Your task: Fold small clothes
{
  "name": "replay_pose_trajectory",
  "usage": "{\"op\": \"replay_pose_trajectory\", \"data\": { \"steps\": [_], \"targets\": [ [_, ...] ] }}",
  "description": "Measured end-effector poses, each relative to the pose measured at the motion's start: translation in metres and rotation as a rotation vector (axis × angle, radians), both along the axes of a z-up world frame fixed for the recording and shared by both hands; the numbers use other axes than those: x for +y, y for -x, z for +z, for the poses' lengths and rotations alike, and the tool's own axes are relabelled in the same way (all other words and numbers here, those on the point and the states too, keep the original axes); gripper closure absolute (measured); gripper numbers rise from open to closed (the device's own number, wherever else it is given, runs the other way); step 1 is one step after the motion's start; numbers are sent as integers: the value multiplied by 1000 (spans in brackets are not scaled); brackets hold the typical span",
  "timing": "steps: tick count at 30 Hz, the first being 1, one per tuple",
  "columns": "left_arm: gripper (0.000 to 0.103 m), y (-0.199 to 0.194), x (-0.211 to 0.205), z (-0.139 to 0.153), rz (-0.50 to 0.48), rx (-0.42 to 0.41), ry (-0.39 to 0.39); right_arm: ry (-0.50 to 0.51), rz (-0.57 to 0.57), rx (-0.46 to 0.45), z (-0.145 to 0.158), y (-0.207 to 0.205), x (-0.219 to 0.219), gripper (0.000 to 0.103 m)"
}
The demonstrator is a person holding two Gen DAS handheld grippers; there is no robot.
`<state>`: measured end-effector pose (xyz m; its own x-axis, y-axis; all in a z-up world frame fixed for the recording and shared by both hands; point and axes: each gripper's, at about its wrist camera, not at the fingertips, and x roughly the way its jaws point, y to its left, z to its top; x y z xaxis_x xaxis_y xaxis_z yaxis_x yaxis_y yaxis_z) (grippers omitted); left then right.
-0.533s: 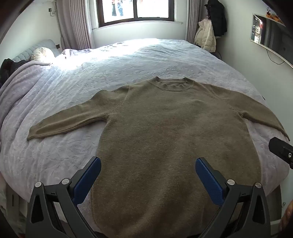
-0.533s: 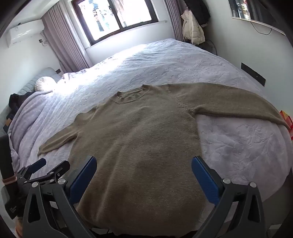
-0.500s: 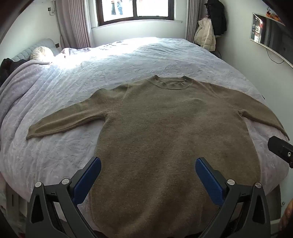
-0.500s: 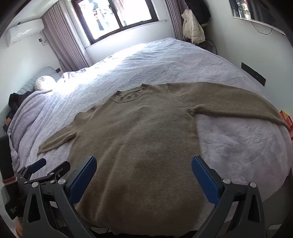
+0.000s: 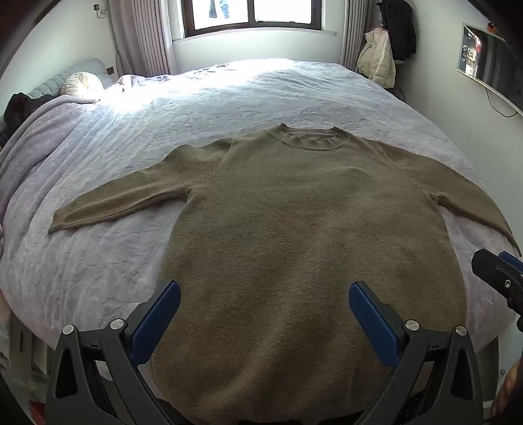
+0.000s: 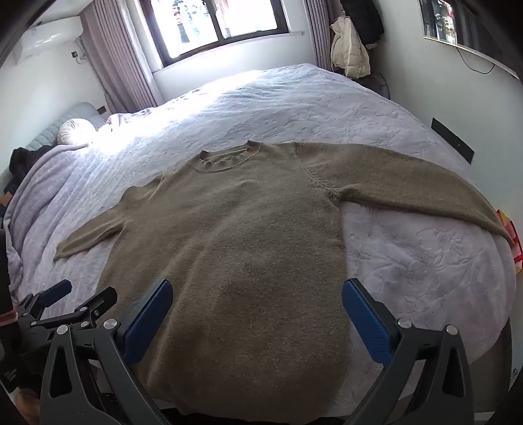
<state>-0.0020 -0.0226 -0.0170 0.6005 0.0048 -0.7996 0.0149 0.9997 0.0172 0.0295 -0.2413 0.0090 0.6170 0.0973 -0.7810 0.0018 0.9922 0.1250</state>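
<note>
An olive-brown knit sweater (image 5: 304, 235) lies flat, front up, on the bed, collar away from me and both sleeves spread out sideways. It also shows in the right wrist view (image 6: 235, 248). My left gripper (image 5: 264, 310) is open and empty, held above the sweater's lower hem. My right gripper (image 6: 257, 309) is open and empty, above the hem a little to the right. The right gripper's tip shows at the right edge of the left wrist view (image 5: 500, 281); the left gripper shows at the lower left of the right wrist view (image 6: 65, 304).
The bed has a lavender quilted cover (image 5: 228, 98) and fills the room. A pillow (image 5: 80, 85) and dark clothes (image 5: 19, 108) lie at its far left. Jackets (image 5: 379, 62) hang at the back right by the window (image 5: 248, 13). A screen (image 5: 490, 62) is on the right wall.
Both grippers have stayed open. The views have shifted only very slightly; the sweater has not moved.
</note>
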Motion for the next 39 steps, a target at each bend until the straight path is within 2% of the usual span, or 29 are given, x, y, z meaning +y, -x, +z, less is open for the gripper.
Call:
{"op": "replay_pose_trajectory", "data": {
  "steps": [8, 21, 25, 30, 39],
  "targets": [
    [0, 2, 5, 1, 5, -17, 26, 63, 38, -12, 0, -2, 15, 0],
    [0, 2, 18, -1, 26, -28, 50, 107, 21, 2, -4, -9, 21, 0],
    [0, 2, 18, -2, 38, -37, 25, 135, 11, 3, -5, -11, 20, 0],
    [0, 0, 19, -7, 26, -11, 41, 185, 8, 1, -6, -13, 24, 0],
    [0, -4, 19, -8, 34, -15, 14, 206, 11, 12, -11, -19, 27, 0]
  ]
}}
